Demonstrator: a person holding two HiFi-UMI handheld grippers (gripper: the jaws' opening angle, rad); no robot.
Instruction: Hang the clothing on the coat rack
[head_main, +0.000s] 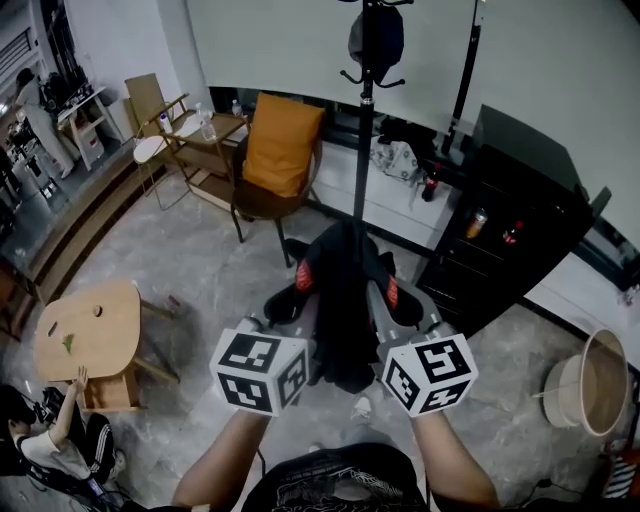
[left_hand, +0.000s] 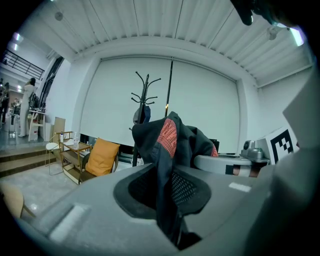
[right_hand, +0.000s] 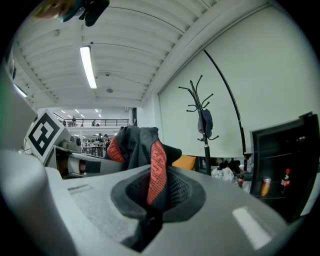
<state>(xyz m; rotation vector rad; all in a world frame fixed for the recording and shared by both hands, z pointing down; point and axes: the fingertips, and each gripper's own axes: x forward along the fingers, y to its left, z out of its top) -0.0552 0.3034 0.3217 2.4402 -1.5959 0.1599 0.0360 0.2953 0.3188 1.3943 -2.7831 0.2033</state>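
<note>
1. The left tool (left_hand: 169, 202) is clenched on a fold of the black jacket (head_main: 345, 300). The cloth rises from between its jaws, and a red patterned panel shows higher up.
2. The right tool (right_hand: 152, 202) is clamped on the same jacket, with a red strip of the fabric pinched between its jaws.
3. In the head view the two tools sit side by side, one in each hand. The jacket is bunched across them and hangs down between them, clear of the floor (head_main: 210, 260).
4. The coat rack (head_main: 365, 120) stands straight ahead beyond the jacket and apart from it. Its black pole is upright against a pale wall.
5. A dark item (head_main: 376, 40) hangs from the rack's upper hooks. It may be a bag or a cap, but the picture is too dim to tell.
6. Left of the rack is a chair (head_main: 262, 205) with an orange cushion. Right of it is a black cabinet (head_main: 505, 235) with bottles on its shelves.
7. At lower left is a small wooden counter (head_main: 95, 325), and a person (head_main: 45, 445) sits on the floor just beside it.
</note>
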